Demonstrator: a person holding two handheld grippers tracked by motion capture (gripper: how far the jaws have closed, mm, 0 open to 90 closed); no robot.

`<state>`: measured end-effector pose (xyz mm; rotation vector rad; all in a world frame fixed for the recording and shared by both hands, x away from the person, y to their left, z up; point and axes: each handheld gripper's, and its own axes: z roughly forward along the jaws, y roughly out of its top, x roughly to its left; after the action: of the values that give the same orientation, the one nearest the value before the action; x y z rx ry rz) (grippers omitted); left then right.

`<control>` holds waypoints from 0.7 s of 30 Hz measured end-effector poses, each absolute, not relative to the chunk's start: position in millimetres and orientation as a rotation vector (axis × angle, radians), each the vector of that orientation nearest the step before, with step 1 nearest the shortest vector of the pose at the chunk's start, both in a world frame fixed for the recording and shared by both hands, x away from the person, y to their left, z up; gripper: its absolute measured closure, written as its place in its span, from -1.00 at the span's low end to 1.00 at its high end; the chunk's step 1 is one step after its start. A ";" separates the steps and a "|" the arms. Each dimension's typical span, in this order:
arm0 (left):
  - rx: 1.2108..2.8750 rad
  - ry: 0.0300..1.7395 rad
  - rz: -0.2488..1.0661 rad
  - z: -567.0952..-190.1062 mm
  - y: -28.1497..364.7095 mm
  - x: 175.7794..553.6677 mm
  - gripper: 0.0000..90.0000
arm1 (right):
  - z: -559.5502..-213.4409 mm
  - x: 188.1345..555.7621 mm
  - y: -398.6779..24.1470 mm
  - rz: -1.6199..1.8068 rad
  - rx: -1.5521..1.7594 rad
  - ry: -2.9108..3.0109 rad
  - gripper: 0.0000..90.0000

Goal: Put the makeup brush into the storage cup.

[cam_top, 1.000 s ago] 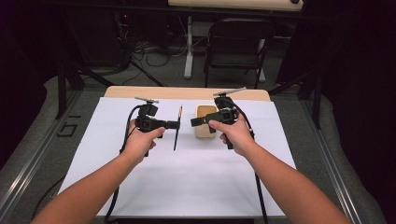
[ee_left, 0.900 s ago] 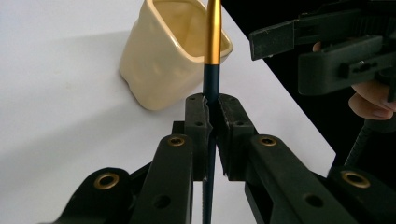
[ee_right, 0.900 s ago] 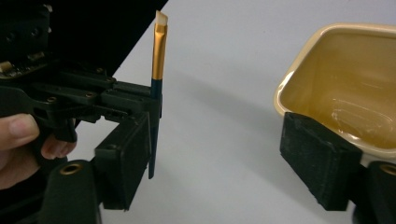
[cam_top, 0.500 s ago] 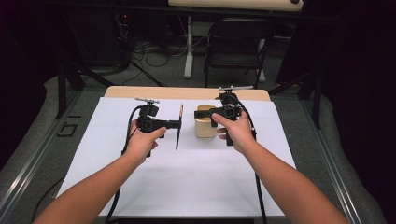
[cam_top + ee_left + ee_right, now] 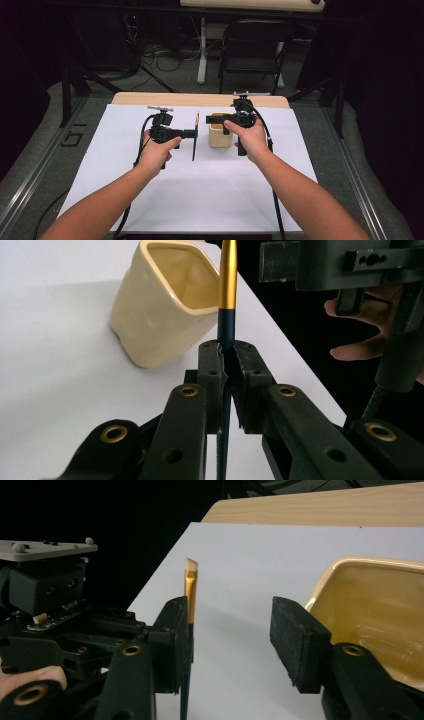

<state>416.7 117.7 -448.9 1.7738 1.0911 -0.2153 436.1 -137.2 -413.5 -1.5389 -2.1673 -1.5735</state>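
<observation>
Above white paper (image 5: 200, 200), left claw (image 5: 227, 365) clamped on brush (image 5: 227, 285), right claw (image 5: 232, 635) half-closing, empty, beside unlabelled cream cup (image 5: 220, 135).

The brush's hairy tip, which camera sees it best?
The right gripper view: the pale, slanted tip stands clear against the white table. The left gripper view cuts off the brush above its gold band. The high view shows the brush as a thin dark stick.

Dark room; black chair (image 5: 255, 50) behind table (image 5: 200, 99); grey carpet floor (image 5: 45, 150).

Folding chair (image 5: 252, 50) beyond white table (image 5: 200, 200)
</observation>
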 end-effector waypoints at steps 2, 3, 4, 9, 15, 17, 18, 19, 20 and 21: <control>1.780 1.088 -0.222 -449.4 116.2 416.6 0.85 | -413.8 435.7 -135.2 -1.578 -1.516 -2.146 0.20; 1.776 1.090 -0.229 -449.9 115.0 416.6 0.85 | -413.7 435.1 -133.7 -1.577 -1.512 -2.146 0.23; 1.778 1.088 -0.228 -450.2 114.5 416.6 0.85 | -413.9 434.2 -132.0 -1.577 -1.501 -2.154 0.25; 1.773 1.083 -0.235 -451.1 111.5 416.0 0.85 | -415.1 432.2 -128.0 -1.569 -1.496 -2.179 0.37; 1.778 1.077 -0.242 -451.1 109.9 415.6 0.85 | -417.0 432.2 -127.2 -1.558 -1.502 -2.177 0.44; 1.776 1.079 -0.247 -451.6 109.0 415.4 0.85 | -418.8 431.8 -126.3 -1.552 -1.508 -2.169 0.47; 1.776 1.078 -0.248 -451.8 108.8 415.3 0.85 | -419.4 431.7 -125.8 -1.556 -1.508 -2.160 0.47; 1.776 1.077 -0.249 -452.0 108.5 415.2 0.85 | -419.9 431.6 -125.3 -1.557 -1.508 -2.163 0.48; 1.776 1.075 -0.251 -452.2 108.4 415.1 0.85 | -420.3 431.5 -124.9 -1.556 -1.510 -2.159 0.48; 1.778 1.071 -0.249 -452.4 108.4 415.1 0.85 | -421.0 431.8 -124.7 -1.558 -1.508 -2.156 0.48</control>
<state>415.1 108.4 -452.4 1.7782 1.0714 -0.2486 431.8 -124.7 -421.0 -1.5076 -2.1556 -1.5580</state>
